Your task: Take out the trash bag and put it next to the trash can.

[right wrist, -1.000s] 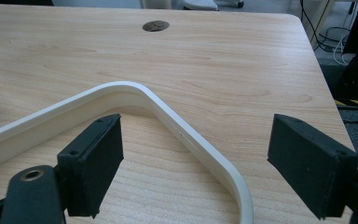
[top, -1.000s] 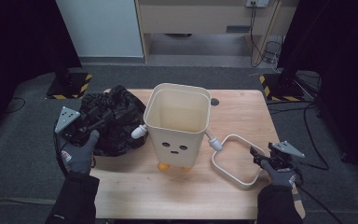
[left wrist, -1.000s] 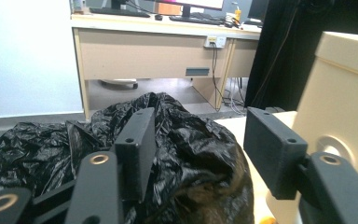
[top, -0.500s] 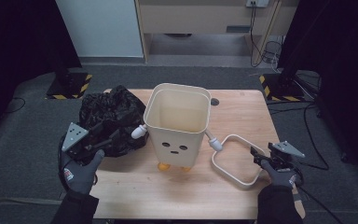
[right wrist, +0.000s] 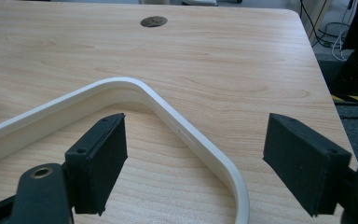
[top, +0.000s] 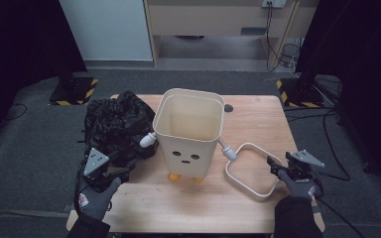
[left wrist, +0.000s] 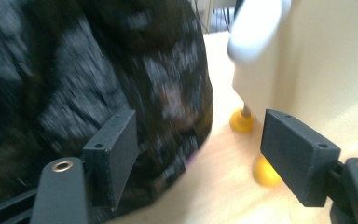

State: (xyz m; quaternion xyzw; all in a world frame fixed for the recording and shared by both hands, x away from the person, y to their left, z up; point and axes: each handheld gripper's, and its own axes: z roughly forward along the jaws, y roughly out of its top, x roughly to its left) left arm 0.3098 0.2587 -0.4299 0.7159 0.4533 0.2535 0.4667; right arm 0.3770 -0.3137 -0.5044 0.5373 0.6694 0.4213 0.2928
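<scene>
Wood table [top: 258, 119] w/ black bag [top: 116, 126], cream bin [top: 188, 134], loose rim ring [top: 250, 168].

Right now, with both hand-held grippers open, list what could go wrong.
1. The left hand-held gripper straddles the black plastic bag's edge; closing may pinch only loose film, which may slip out.
2. The cream bin stands on small orange feet close by; dragging the bag could nudge it.

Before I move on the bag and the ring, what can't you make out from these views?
- Black bag: blurred in the left gripper view; any opening is unreadable.
- Bin: its floor is hidden by its own front wall, high view.
- Ring: cut off by the right gripper view's edges.
</scene>
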